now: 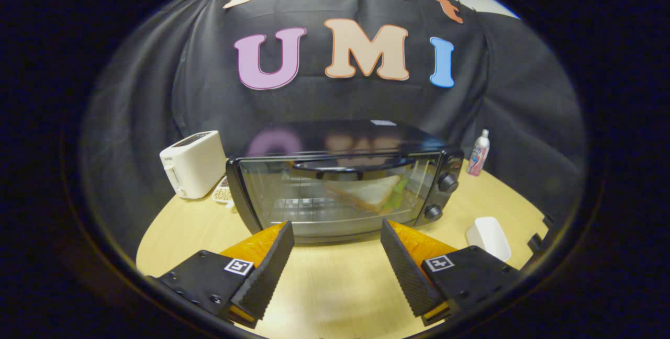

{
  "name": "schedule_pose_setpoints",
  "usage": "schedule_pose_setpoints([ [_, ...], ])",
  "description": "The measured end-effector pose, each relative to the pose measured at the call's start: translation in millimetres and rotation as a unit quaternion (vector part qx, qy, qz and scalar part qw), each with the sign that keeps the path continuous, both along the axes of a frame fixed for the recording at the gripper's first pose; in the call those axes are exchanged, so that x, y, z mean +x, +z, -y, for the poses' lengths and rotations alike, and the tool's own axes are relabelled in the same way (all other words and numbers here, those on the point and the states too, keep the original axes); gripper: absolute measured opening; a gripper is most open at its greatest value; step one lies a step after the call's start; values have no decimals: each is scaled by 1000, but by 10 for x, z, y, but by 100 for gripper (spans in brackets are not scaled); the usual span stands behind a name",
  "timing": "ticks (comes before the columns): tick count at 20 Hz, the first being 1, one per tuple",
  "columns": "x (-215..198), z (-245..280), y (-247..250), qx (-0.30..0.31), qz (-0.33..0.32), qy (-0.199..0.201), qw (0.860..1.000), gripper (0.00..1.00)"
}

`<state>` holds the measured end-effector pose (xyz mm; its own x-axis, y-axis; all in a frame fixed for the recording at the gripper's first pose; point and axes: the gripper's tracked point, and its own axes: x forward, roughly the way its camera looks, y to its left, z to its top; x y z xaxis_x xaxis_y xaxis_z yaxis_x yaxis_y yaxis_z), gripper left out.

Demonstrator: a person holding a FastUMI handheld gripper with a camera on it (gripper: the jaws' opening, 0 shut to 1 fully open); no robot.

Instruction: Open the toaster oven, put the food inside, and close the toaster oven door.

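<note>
Gripper view: our gripper (337, 234) hangs over wooden table (335, 286), fingers spread apart, holding nothing. Toaster oven (343, 182) just ahead, door shut, sandwich (374, 195) inside behind glass. We see white toaster (192, 164) beside it, white dish (488, 237) near right finger.

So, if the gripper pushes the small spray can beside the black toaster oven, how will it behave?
The slim upright spray can with a pale cap looks tall over a narrow base, so it probably tips easily. Being round, it would likely roll afterwards across the wooden table. The open gripper is far from it.
</note>
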<state>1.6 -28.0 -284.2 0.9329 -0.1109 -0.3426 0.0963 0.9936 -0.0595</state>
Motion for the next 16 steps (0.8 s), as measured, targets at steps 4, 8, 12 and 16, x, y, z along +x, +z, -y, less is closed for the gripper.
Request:
schedule_pose_setpoints([
  [4,24,-34,465,-18,35,23,999,100],
  [8,79,-106,732,-6,41,50,998,100],
  [12,148,-207,897,1,44,72,996,100],
  [16,167,-266,949,17,48,78,996,100],
])
